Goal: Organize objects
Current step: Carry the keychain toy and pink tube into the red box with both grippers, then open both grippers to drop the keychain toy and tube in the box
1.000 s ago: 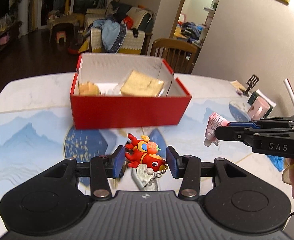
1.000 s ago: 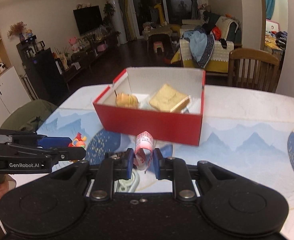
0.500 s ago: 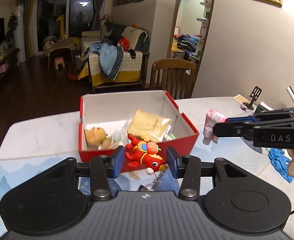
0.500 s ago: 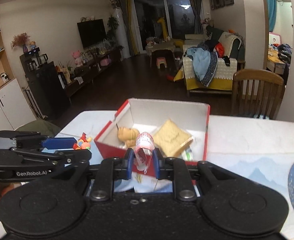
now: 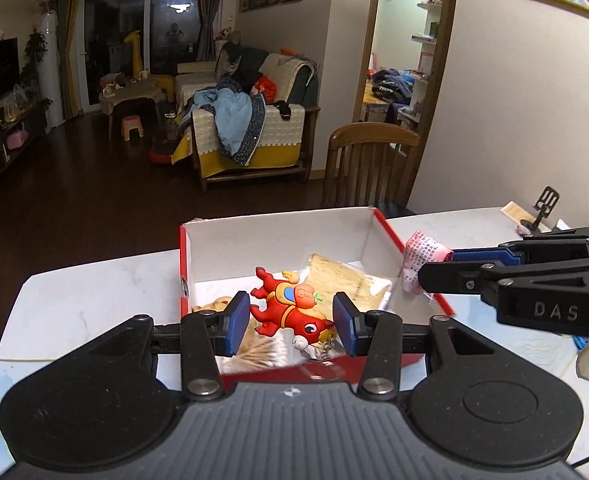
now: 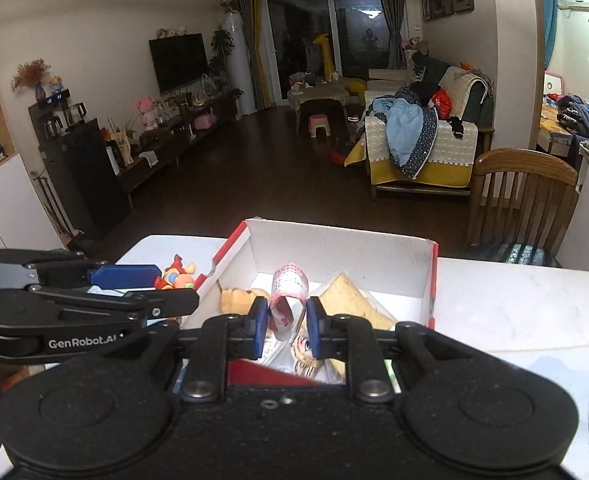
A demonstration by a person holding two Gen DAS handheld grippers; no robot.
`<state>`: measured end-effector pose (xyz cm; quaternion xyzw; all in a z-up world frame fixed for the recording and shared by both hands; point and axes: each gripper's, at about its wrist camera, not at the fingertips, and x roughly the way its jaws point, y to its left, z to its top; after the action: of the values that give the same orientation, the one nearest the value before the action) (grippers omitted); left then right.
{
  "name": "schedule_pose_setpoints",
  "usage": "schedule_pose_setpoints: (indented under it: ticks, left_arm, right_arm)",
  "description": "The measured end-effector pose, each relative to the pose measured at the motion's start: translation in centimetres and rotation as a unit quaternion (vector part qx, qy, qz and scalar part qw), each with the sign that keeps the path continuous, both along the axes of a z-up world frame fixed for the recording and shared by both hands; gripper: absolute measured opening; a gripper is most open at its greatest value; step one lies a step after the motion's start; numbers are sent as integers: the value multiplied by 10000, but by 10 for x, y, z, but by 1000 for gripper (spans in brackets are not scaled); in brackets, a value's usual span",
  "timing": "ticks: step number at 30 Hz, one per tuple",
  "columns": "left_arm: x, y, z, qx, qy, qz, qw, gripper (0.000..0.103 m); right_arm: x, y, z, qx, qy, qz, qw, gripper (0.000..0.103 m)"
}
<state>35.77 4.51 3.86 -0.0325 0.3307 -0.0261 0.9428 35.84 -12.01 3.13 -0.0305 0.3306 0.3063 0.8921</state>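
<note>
The left gripper (image 5: pixel 291 322) clamps a red cartoon keychain figure (image 5: pixel 290 310) above the red box (image 5: pixel 390 236); the right gripper (image 6: pixel 282 322) pinches a pink patterned roll (image 6: pixel 288 294), possibly tape, over the same box. Release each low, clear of the wrapped bread (image 5: pixel 344 282).

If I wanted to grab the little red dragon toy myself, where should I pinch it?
Pinch the red dragon toy across its chunky middle, coming from the sides, as the left gripper holds it. Its legs, tail and dangling chain look too thin to hold it steady.
</note>
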Motion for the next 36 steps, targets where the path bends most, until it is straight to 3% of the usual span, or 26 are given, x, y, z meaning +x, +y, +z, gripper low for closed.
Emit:
schedule_pose_setpoints:
  ticks: [15, 23, 36]
  left_arm:
    - [79, 7, -30, 265, 341, 109, 9990, 45]
    - [107, 9, -57, 316, 662, 181, 9971, 45]
    - [137, 8, -97, 551, 1187, 165, 9913, 45]
  right_arm:
    - [37, 38, -50, -460, 266, 72, 9986, 20]
    - [52, 45, -81, -548, 692, 43, 9961, 20]
    - [63, 51, -108, -718, 1000, 44, 9924, 21]
